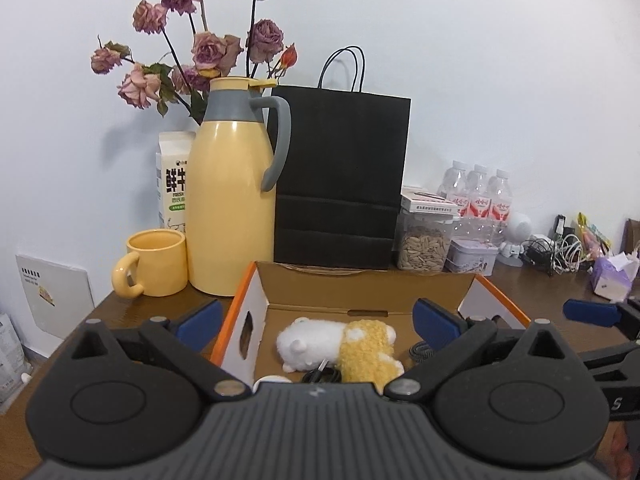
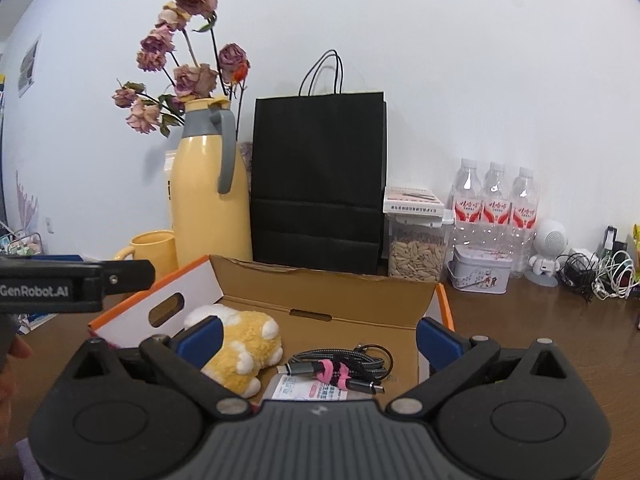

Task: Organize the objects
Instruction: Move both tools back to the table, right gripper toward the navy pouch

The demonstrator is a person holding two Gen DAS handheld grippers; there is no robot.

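- Cardboard box [image 2: 320,292]: open-topped, orange-edged, white sides with a handle slot; lower centre of both views, on the brown desk [image 2: 540,332].
- Plush toy [image 2: 244,352]: white and yellow, lying in the box's left part.
- Braided cable [image 2: 340,364]: coiled, bound with a pink tie, in the box to the right of the toy, resting on a white printed packet [image 2: 304,390], possibly a tissue pack.
- Left hand-held gripper [image 1: 318,320]: blue pads spread wide, nothing between them; hovers at the box's near edge.
- Right hand-held gripper [image 2: 318,340]: pads likewise spread and empty, over the box.
- Yellow thermos jug [image 1: 230,200] and yellow mug [image 1: 154,262]: left of centre, behind the box.
- Black paper bag [image 1: 340,176]: upright, centre, against the wall.
- Dried roses [image 1: 200,40]: upper left.
- Seed jar [image 1: 424,244], tin [image 1: 472,256], three water bottles [image 1: 478,196]: right of the bag.
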